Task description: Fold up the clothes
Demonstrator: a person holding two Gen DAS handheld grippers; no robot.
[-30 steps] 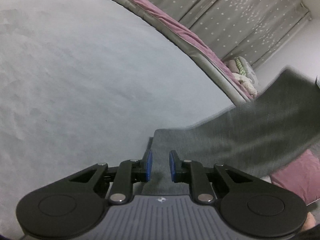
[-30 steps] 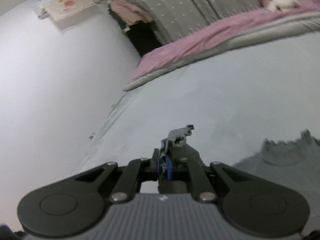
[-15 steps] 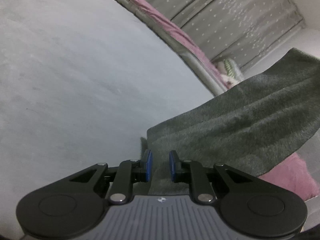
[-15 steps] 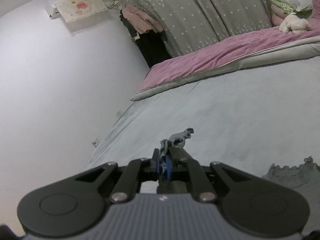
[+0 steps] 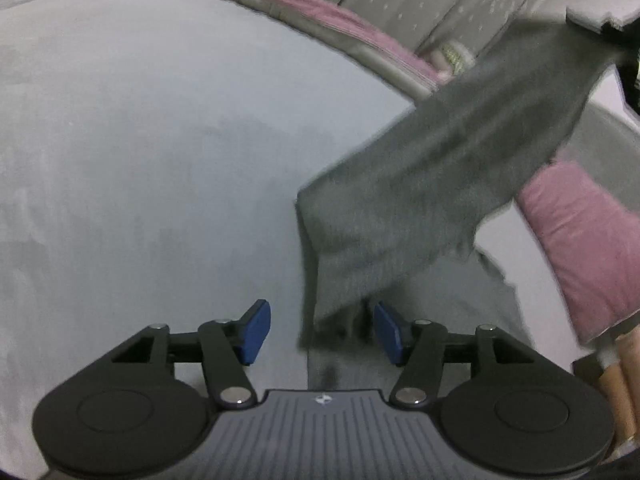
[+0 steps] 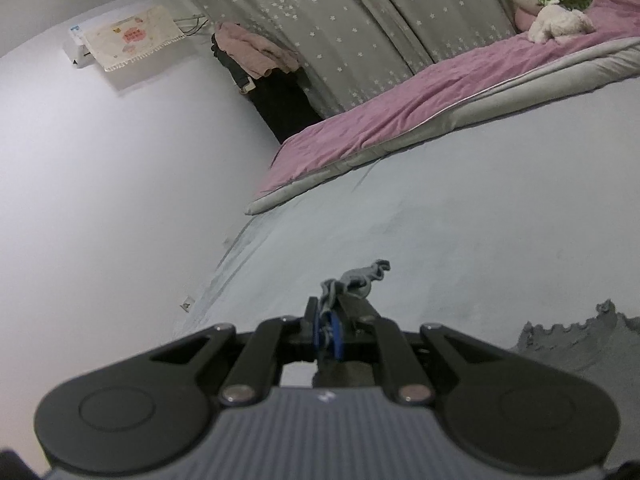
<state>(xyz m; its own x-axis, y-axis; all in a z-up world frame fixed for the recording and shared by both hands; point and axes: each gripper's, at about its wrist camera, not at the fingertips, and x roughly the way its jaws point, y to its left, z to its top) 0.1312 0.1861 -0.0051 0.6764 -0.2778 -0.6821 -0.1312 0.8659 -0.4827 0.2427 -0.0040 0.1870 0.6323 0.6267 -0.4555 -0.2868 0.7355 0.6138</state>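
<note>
The left gripper (image 5: 320, 330) jaws have just been opening, the dark grey garment (image 5: 420, 200) hanging loose between them. The right gripper (image 6: 329, 332) is clamped on its corner. Risk: the freed end drops crooked onto the grey bedsheet (image 5: 140, 160), spoiling the fold.

Both cameras sit low over the grey bed sheet (image 5: 140, 140) — the left faces the pink quilt (image 5: 320, 12) at its far edge, the right faces that quilt (image 6: 400, 120) and the white wall (image 6: 100, 180) beside it.
</note>
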